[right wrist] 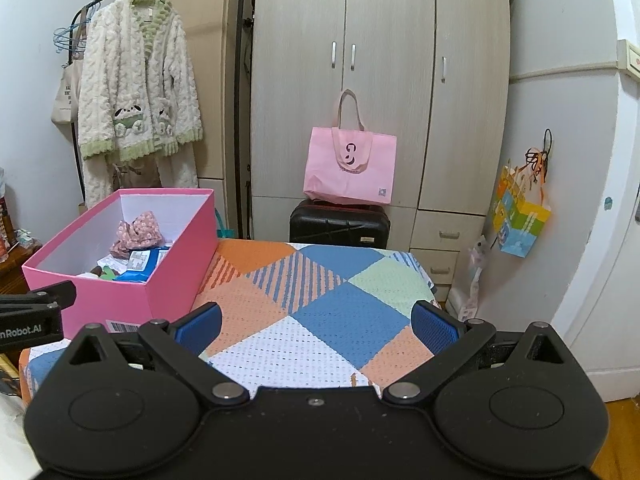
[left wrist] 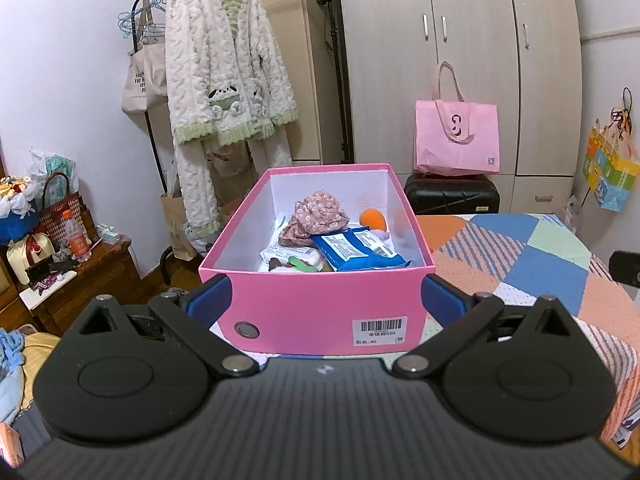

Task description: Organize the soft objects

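A pink cardboard box (left wrist: pixel 316 304) with a white inside sits on the left part of the checked knitted cover (right wrist: pixel 320 304) of the worktop, its long axis running from near to far. Inside lie a crumpled floral cloth (left wrist: pixel 316 216), a glossy blue packet (left wrist: pixel 358 250) and an orange egg-shaped sponge (left wrist: pixel 373 221). The left gripper (left wrist: pixel 325 298) has its blue-padded fingers apart, straddling the box's near end. The right gripper (right wrist: pixel 318 326) has its fingers apart over the bare cover.
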